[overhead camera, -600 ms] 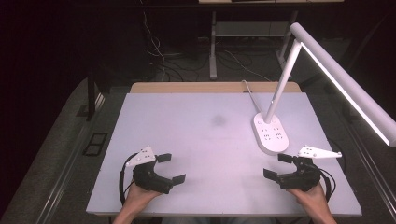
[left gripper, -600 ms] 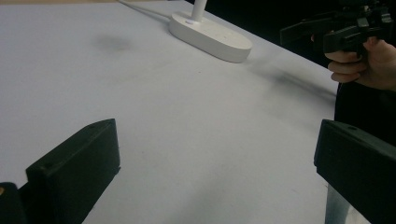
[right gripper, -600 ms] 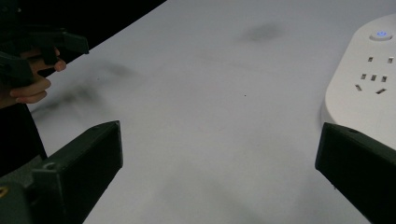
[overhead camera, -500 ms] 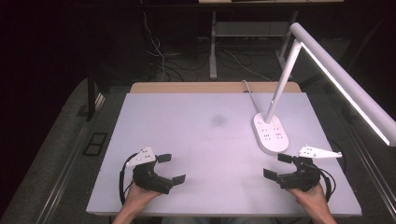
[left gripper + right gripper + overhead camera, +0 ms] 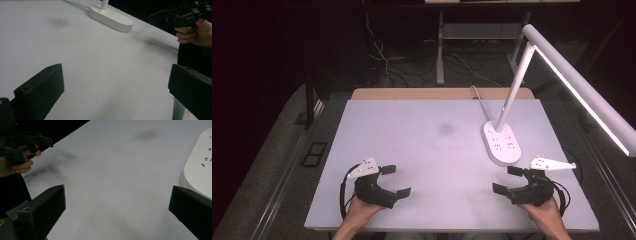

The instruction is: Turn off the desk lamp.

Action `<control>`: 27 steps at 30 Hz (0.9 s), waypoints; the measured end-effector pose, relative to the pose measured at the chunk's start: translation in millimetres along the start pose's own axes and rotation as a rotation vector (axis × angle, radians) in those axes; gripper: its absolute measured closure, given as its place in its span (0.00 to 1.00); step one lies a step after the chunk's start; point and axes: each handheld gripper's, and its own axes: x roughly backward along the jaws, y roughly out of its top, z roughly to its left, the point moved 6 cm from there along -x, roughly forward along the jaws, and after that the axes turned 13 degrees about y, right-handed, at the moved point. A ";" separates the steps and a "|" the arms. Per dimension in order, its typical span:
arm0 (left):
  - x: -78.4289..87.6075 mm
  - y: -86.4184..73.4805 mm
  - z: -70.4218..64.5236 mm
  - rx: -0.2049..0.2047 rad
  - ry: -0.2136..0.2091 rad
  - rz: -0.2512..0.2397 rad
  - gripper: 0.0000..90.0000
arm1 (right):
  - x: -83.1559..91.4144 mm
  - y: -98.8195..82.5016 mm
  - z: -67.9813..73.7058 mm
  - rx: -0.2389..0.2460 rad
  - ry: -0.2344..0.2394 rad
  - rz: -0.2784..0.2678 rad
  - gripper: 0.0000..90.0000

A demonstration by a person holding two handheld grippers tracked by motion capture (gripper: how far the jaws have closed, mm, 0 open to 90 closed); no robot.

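Near the front left of the white table (image 5: 432, 150), my left gripper (image 5: 395, 181) is held open with nothing between its jaws. My right gripper (image 5: 507, 180) is at the front right, also open and empty, its jaws pointing toward the table's middle. In the left gripper view my left gripper (image 5: 115, 87) has its two black jaws wide apart over bare tabletop, and the other hand with its gripper (image 5: 185, 15) shows at the upper right. My right gripper (image 5: 117, 210) in its own view is just as wide, with the lamp base (image 5: 200, 170) close to one jaw.
A white desk lamp stands on its oval base (image 5: 501, 142) at the right, its stem leaning up to a long lit head (image 5: 582, 85) overhanging the right edge. Its cable (image 5: 479, 102) runs off the back. A faint dark smudge (image 5: 446, 128) marks the table's middle.
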 end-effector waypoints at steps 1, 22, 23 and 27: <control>0.0 0.0 0.0 0.000 -0.001 0.000 0.00 | -0.2 -0.1 0.1 -0.001 0.001 0.001 0.01; 1.1 -0.8 0.2 0.010 0.000 -0.001 0.00 | -0.7 11.0 8.4 0.018 -0.010 0.077 0.01; 1.1 -0.7 0.3 0.010 0.001 -0.001 0.00 | -0.2 11.8 8.8 0.015 -0.010 0.079 0.01; 0.8 -1.0 -0.1 0.008 -0.001 -0.001 0.00 | 2.5 15.9 8.4 0.014 -0.015 0.075 0.01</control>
